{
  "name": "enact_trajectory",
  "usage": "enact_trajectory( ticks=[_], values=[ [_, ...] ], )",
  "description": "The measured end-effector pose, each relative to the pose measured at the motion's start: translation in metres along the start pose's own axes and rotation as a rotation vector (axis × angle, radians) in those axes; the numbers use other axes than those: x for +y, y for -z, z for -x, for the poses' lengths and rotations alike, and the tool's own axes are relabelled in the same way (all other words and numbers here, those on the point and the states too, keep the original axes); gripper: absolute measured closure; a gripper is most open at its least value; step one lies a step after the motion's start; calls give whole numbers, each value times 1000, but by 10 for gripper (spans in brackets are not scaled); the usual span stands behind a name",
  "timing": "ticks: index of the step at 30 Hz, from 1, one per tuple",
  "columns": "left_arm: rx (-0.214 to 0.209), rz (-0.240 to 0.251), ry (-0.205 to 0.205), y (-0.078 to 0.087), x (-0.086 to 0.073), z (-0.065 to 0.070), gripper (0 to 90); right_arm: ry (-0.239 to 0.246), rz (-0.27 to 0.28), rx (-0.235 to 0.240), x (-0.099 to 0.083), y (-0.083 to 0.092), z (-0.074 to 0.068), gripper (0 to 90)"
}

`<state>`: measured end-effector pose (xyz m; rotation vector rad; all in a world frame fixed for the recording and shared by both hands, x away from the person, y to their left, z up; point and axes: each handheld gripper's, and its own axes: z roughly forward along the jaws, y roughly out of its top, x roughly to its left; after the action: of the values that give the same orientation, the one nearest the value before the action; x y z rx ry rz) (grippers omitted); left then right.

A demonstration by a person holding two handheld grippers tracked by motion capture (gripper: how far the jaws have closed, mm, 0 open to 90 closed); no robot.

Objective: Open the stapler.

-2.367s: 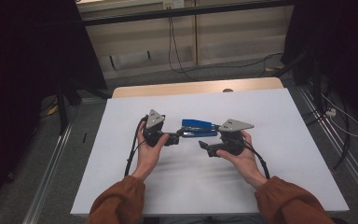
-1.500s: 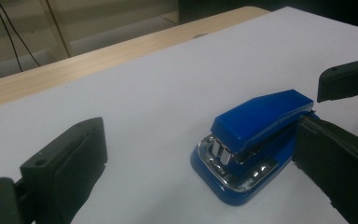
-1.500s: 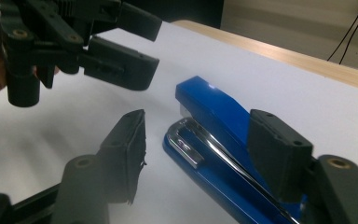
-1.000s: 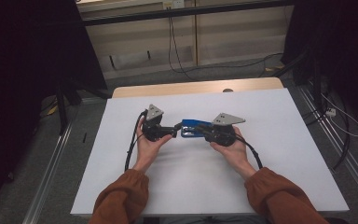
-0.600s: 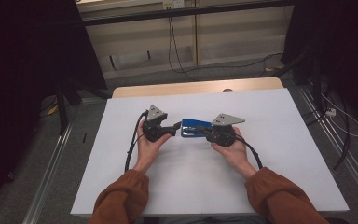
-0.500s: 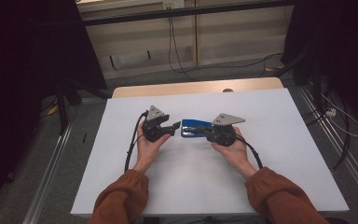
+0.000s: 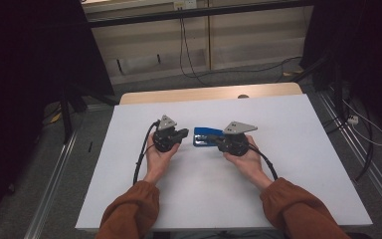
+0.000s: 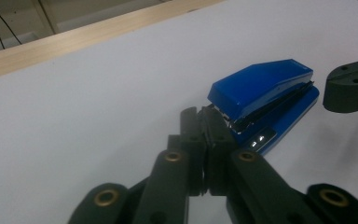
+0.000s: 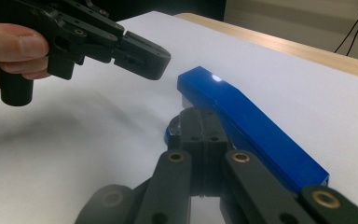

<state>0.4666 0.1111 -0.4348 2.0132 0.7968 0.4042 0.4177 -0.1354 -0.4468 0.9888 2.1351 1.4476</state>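
White-covered counter: glossy blue hinged stapler lies centre, between your left gripper and right gripper, both jaws pressed together, empty; judged rigid, fairly heavy, slick, so grip across its long sides.

Rust-orange sleeves cover both forearms. Each gripper is black, topped with a grey three-cornered plate, trailing a black cable; brass rivets dot the black fingers.
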Motion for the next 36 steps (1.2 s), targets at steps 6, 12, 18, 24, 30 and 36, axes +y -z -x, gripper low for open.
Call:
enact_trajectory(
  ticks=[6, 12, 18, 24, 30, 36],
  values=[
    [-15, -15, -15, -4, 0, 4, 900, -19, -24, 1, 3, -6, 2, 900],
    [-6, -16, -6, -9, -2, 2, 900, -8, -60, -3, 8, -15, 4, 900],
    [-14, -34, -10, -12, -3, 5, 900, 15, -101, 13, 7, -26, -3, 900],
    [-14, -44, -9, -14, -4, 2, 900, 32, -144, 11, 8, -34, -2, 900],
    [-18, -50, -9, -18, -4, 3, 900, 46, -175, 5, 7, -42, -4, 900],
    [-27, -55, -10, -19, -2, 5, 900, 65, -189, 1, 8, -43, -2, 900]
  ],
)
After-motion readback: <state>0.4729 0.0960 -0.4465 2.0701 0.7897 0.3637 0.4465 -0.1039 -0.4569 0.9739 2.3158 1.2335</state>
